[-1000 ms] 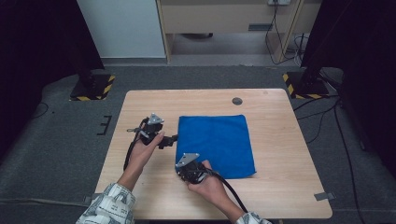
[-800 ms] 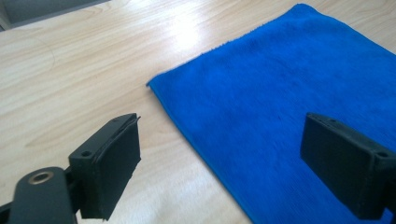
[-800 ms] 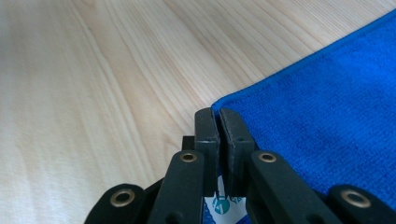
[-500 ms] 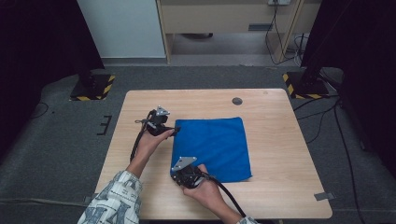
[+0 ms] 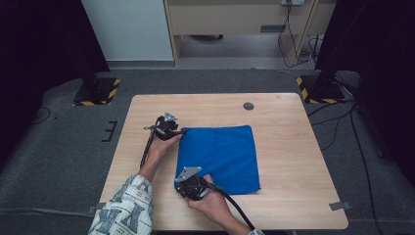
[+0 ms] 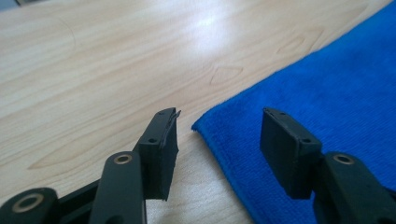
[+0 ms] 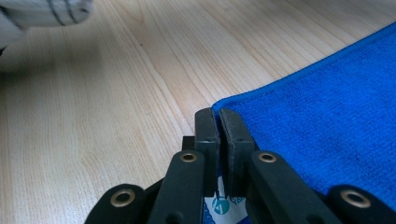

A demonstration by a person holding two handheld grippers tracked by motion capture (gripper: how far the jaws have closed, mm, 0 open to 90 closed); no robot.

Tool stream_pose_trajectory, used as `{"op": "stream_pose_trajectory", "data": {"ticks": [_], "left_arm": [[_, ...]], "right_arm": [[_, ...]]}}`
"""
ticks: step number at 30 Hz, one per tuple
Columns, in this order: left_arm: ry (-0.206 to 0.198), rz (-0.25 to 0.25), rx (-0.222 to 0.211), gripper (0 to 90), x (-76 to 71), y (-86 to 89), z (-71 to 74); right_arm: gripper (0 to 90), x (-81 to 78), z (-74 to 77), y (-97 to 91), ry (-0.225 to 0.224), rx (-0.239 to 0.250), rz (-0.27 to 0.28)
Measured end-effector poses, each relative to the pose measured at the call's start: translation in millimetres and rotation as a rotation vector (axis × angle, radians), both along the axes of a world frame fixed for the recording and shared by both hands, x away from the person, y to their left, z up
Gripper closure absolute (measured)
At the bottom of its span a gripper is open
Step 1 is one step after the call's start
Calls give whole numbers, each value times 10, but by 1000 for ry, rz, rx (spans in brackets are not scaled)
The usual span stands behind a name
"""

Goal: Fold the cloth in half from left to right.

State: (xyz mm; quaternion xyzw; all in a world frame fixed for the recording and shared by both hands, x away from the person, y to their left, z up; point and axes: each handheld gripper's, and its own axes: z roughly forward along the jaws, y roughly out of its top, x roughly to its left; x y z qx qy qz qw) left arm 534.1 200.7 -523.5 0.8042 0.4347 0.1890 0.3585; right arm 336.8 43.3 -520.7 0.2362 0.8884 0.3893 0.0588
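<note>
Over on the left side of the tabletop (image 5: 147, 112) there is a broad strip of bare wood running from the far edge to the near edge, wide open for a hand to travel. Moving in, the left gripper (image 5: 177, 132) sits low at the far left corner of the blue cloth (image 5: 220, 154), and in the left gripper view its jaws have just been closing, now half spread with that cloth corner (image 6: 205, 127) lying between them, the pads not pressing on it. One black pad (image 6: 163, 144) rests over bare wood, the other over the blue fabric. The cloth lies flat at the middle of the tabletop, its hemmed edges straight and its left edge running toward the person. Down at the near left corner, the right gripper (image 5: 188, 188) has its jaws pressed together, pinching the cloth's edge, as the right gripper view (image 7: 219, 128) shows. Further right, past the cloth's right edge, another clear band of wood reaches the tabletop's right edge, with a small dark round grommet (image 5: 248, 105) near the far edge.
</note>
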Motion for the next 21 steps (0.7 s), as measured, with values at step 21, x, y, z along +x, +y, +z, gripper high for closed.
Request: {"op": "stream_pose_trajectory", "data": {"ticks": [21], "left_arm": [[23,-7,-63,819,96,-107,-107]], "right_arm": [[870,-20,4,-35,9,21,-28]]}}
